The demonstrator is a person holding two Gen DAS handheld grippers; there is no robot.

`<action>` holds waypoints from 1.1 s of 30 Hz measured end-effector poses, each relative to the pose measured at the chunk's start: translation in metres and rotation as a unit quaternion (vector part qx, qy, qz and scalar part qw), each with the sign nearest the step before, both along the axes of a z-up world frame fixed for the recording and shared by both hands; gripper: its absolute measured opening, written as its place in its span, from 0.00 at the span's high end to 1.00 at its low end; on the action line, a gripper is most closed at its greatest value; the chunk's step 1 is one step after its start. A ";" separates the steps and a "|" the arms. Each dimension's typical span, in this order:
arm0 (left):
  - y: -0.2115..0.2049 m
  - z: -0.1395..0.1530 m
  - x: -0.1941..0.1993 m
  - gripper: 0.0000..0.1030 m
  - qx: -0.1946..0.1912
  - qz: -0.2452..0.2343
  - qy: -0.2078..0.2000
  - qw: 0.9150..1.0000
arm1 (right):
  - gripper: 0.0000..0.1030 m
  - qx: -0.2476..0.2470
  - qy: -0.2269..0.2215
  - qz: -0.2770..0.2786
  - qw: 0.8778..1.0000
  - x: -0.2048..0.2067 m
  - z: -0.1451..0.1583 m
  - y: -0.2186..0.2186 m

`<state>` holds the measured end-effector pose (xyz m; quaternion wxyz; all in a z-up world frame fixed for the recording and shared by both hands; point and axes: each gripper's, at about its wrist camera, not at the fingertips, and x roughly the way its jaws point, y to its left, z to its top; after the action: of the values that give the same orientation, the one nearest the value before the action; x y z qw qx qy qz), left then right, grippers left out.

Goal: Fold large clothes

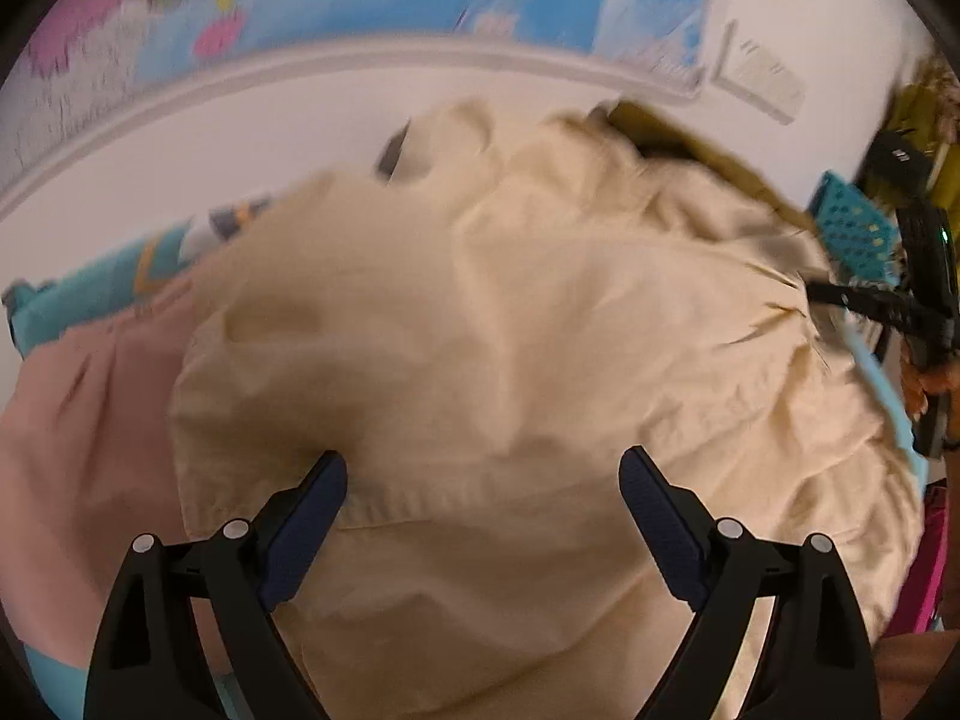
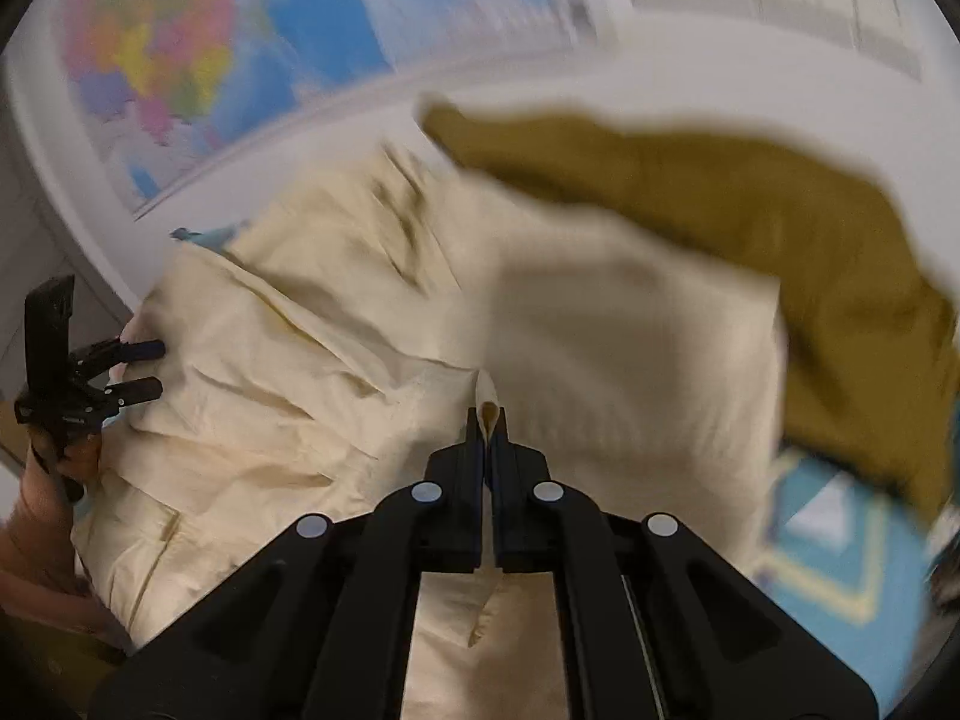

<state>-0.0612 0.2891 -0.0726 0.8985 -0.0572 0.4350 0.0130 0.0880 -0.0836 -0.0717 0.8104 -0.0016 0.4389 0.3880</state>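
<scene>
Right now, through my left wrist camera, my left gripper [image 1: 483,483] has its two dark-blue fingers [image 1: 312,516] standing wide apart with nothing pinched. The cream garment [image 1: 510,330] lies spread and rumpled directly beneath and ahead of them, filling most of the view; a stitched hem runs across just between the fingertips. Whether the left finger's tip touches the cloth I cannot tell. A pink cloth [image 1: 90,420] lies under the garment's left edge, and an olive garment [image 1: 660,126] peeks out at its far side. At the right edge my right gripper [image 1: 807,291] bites the garment's border, where creases fan out, beside a teal perforated basket [image 1: 852,228].

Through my right wrist camera, my right gripper [image 2: 487,414] is clamped together on a fold of the cream garment [image 2: 300,390], a small peak of cloth standing up between the tips. The garment stretches away ahead and to the left, where my left gripper [image 2: 141,369] hovers at its edge, fingers parted. The olive garment [image 2: 750,228] lies blurred at upper right.
</scene>
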 end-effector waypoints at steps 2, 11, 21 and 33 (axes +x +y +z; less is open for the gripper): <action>0.001 -0.009 0.004 0.15 0.011 0.003 0.011 1.000 | 0.95 0.002 0.012 -0.006 1.000 0.000 -0.013 0.000; -0.006 0.017 -0.019 0.15 0.007 -0.003 -0.031 0.999 | 0.68 0.074 -0.071 -0.015 0.995 -0.042 0.045 -0.012; -0.018 -0.016 0.021 0.15 0.000 -0.006 0.040 0.999 | 0.74 -0.006 -0.004 0.080 0.997 -0.036 -0.020 0.083; -0.017 0.011 -0.022 0.15 -0.019 -0.012 -0.013 1.000 | 0.59 0.029 -0.033 0.098 0.994 -0.061 0.007 0.072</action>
<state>-0.0831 0.2716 -0.0616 0.9028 -0.0695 0.4243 -0.0072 0.0271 -0.0121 -0.0647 0.7822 -0.0345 0.3981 0.4780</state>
